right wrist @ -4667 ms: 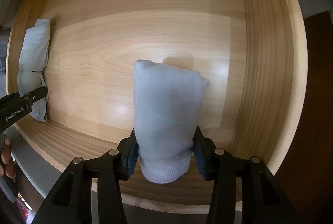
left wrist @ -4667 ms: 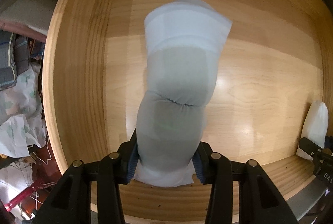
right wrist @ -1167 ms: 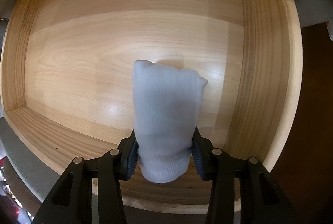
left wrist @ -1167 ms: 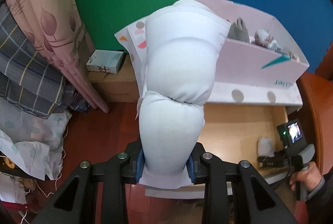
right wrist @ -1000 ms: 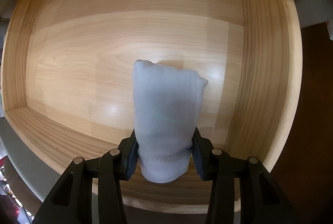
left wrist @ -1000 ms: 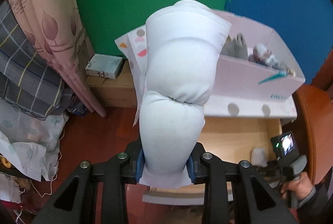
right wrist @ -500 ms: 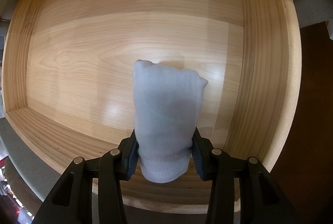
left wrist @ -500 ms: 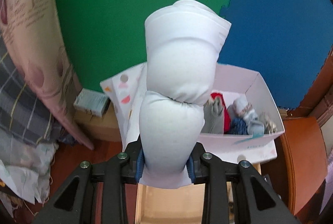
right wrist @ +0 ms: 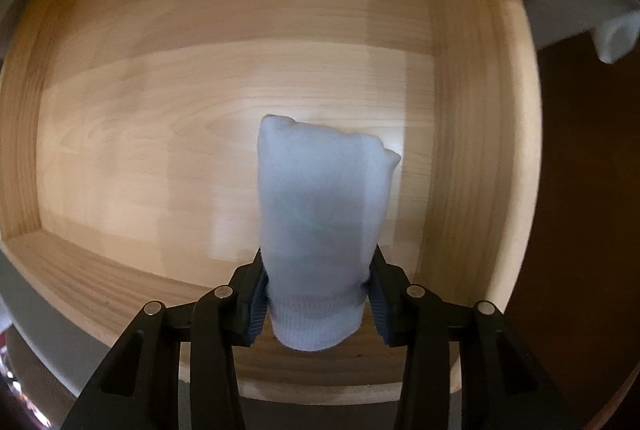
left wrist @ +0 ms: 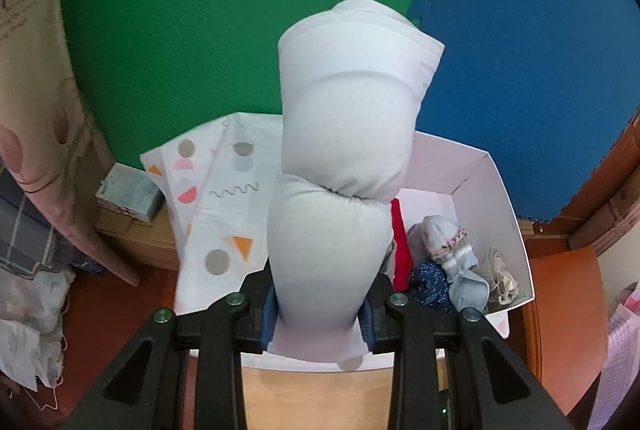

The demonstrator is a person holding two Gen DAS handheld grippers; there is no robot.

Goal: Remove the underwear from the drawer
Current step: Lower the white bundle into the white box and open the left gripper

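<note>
My left gripper (left wrist: 318, 314) is shut on a rolled white piece of underwear (left wrist: 344, 166) and holds it up in the air, over a white box (left wrist: 508, 214) of mixed clothes. My right gripper (right wrist: 318, 306) is shut on a folded pale blue piece of underwear (right wrist: 320, 222) inside the wooden drawer (right wrist: 160, 134), near its right wall. The rest of the drawer floor shows bare wood.
The box holds red, dark blue, pale blue and beige garments (left wrist: 444, 266). A patterned white sheet (left wrist: 216, 198) drapes its left side. Green and blue foam mats (left wrist: 224, 14) cover the wall. A pink curtain (left wrist: 36, 118) and a small carton (left wrist: 128, 192) are at left.
My left gripper has lifted the white roll out of the drawer and up over the box of clothes. My right gripper with the blue piece has shifted slightly inside the drawer.
</note>
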